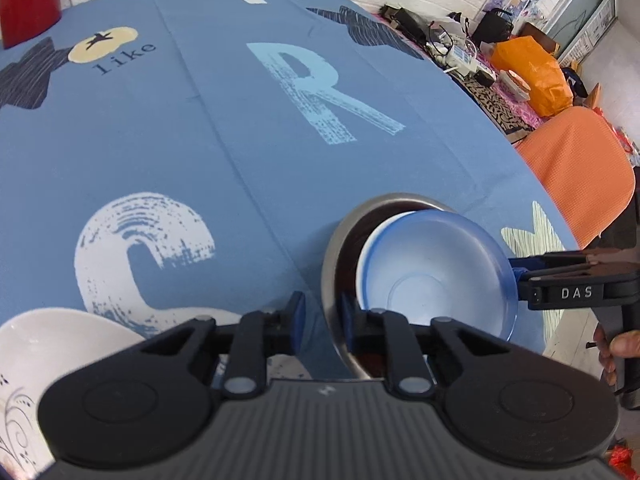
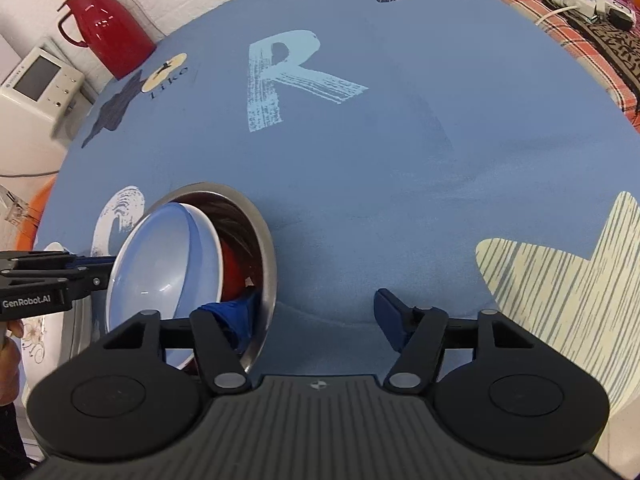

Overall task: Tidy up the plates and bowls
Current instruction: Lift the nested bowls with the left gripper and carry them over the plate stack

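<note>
Right wrist: steel bowl (image 2: 264, 240) near table edge (image 2: 60, 168)

Both views are bright, even daylight, no harsh shadows. Heavy fisheye bulge: the counter (image 1: 240, 140) curves like a dome and the corners go dark around 11 and 1 o'clock. Glare streaks on the red thermos (image 2: 106, 26) at 10 o'clock. The blue bowl (image 2: 160, 264) has soft sheen. Near edges look slightly soft.
</note>
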A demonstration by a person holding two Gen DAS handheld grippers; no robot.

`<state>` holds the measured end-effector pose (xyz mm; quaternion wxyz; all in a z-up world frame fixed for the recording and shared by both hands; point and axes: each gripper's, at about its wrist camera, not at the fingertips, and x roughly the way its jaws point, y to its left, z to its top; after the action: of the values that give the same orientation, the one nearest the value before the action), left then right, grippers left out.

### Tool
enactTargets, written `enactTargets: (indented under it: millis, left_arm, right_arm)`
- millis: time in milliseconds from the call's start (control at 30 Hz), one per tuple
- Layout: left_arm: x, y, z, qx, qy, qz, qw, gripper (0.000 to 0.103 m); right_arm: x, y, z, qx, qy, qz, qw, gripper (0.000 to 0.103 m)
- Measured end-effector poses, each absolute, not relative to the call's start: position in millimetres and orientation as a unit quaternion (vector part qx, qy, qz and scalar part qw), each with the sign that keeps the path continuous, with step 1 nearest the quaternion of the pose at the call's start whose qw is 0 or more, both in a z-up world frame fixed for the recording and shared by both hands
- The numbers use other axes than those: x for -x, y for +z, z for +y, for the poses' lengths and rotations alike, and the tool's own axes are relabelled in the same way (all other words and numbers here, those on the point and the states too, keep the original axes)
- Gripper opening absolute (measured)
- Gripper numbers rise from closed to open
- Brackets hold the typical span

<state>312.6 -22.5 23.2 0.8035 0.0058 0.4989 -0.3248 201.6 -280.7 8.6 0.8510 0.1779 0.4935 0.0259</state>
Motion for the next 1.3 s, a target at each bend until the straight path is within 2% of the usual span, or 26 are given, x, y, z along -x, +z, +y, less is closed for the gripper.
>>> enactTargets:
  millis: [33,67,167,400,600,967,1300]
  left_arm:
    - [-313.3,22.3,-21.7,0.005,-0.325,0.504,0.800,0.013]
    - [-314.4,21.8,-20.6,0.016,-0.324,0.508,0.798,0.009]
    - [-315.6,21.2,-20.0,0.043,-0.318,0.519,0.792,0.000]
    - [-316.8,27.6,-15.7,0.081,-0.307,0.536,0.782,0.000]
    - [-323.2,42.1,-9.2,0.073,-0.286,0.537,0.790,0.000]
    - [-298.2,99.9,96.5,0.087,-0.211,0.492,0.840,0.000]
    - [-266.4,60.9,186.2,0.112,-0.132,0.519,0.837,0.000]
  right_arm:
    - [-199.4,8.0,-281.3,-0.195,0.044,0.486,0.851,0.020]
    - [-198.5,7.7,-281.3,-0.209,0.051,0.482,0.849,0.011]
    - [-199.4,10.9,-275.2,-0.207,0.054,0.479,0.851,0.001]
    - [-199.7,5.5,-281.6,-0.282,0.040,0.503,0.816,0.000]
    - [-209.2,17.0,-265.4,-0.283,0.036,0.514,0.809,0.000]
    - [-246.8,69.0,-174.0,-0.211,0.124,0.512,0.823,0.001]
    - [-257.0,42.2,-70.9,-0.134,0.184,0.562,0.795,0.002]
